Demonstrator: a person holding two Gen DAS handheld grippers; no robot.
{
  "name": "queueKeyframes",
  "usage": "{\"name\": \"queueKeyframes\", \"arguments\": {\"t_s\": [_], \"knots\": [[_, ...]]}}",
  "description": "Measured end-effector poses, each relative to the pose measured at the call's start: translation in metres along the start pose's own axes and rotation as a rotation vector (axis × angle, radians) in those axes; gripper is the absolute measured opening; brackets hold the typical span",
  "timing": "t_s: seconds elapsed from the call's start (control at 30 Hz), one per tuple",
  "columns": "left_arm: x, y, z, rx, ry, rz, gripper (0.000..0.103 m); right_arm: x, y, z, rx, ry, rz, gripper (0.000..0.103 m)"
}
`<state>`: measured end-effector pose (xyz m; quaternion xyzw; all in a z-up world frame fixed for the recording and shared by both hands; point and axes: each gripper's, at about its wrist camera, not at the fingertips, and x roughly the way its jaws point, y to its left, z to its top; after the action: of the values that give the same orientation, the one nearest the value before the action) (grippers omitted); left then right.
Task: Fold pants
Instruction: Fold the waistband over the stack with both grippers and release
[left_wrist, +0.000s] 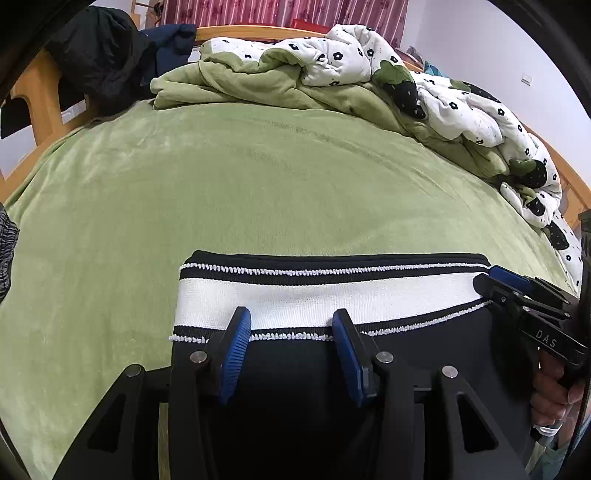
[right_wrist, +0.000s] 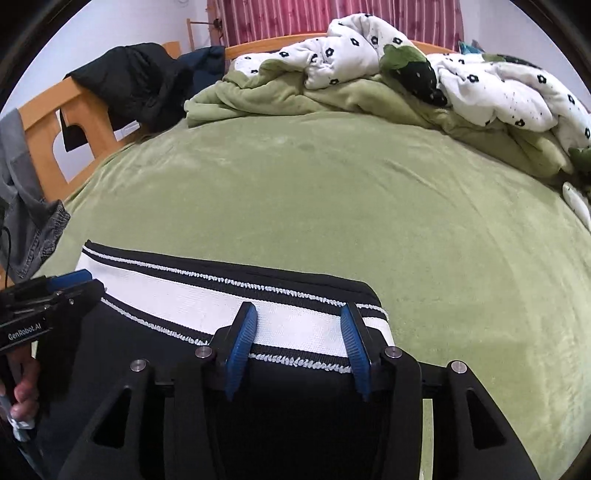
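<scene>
Black pants (left_wrist: 291, 373) with a wide white, black-striped waistband (left_wrist: 325, 295) lie flat on the green bed. My left gripper (left_wrist: 291, 317) hovers over the waistband's left half, its blue pads (left_wrist: 236, 347) apart and open, with cloth lying under the gap. My right gripper (right_wrist: 299, 314) stands open the same way over the right end of the waistband (right_wrist: 184, 299). Each gripper also shows in the other's view: the right gripper (left_wrist: 496, 282) at the waistband's right end, the left gripper (right_wrist: 79, 282) at its left end. The pant legs are hidden below the tools.
The green bedsheet (left_wrist: 258, 177) stretches out beyond the pants. A rumpled flowered quilt (left_wrist: 351, 55) is heaped along the far and right sides. A dark jacket (left_wrist: 99, 48) hangs on the wooden bed frame (right_wrist: 40, 110). A grey garment (right_wrist: 29, 218) lies at the left edge.
</scene>
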<state>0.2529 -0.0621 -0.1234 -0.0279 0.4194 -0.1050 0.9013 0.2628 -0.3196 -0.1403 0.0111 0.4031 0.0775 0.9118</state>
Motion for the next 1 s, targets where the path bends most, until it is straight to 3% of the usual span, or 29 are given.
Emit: {"name": "queueKeyframes", "arguments": {"t_s": [0.3,0.43,0.7,0.9,1.0], "knots": [[0.002,0.003,0.006,0.005,-0.027,-0.017,0.043,-0.005,-0.008,-0.006,0.016,-0.021,0.027,0.049],[-0.007,0.001,0.01,0.007,-0.094,-0.001,0.043,-0.01,-0.005,0.003,0.005,-0.004,0.03,0.049],[0.012,-0.002,0.011,0.037,-0.036,0.036,0.043,-0.003,0.008,-0.003,-0.081,-0.037,-0.054,0.049],[0.017,0.015,0.011,-0.042,-0.016,-0.075,0.043,0.006,-0.01,-0.001,-0.009,-0.013,0.025,0.049],[0.01,0.019,0.007,-0.059,-0.008,-0.118,0.043,0.003,-0.009,-0.002,-0.006,-0.021,0.021,0.05]]}}
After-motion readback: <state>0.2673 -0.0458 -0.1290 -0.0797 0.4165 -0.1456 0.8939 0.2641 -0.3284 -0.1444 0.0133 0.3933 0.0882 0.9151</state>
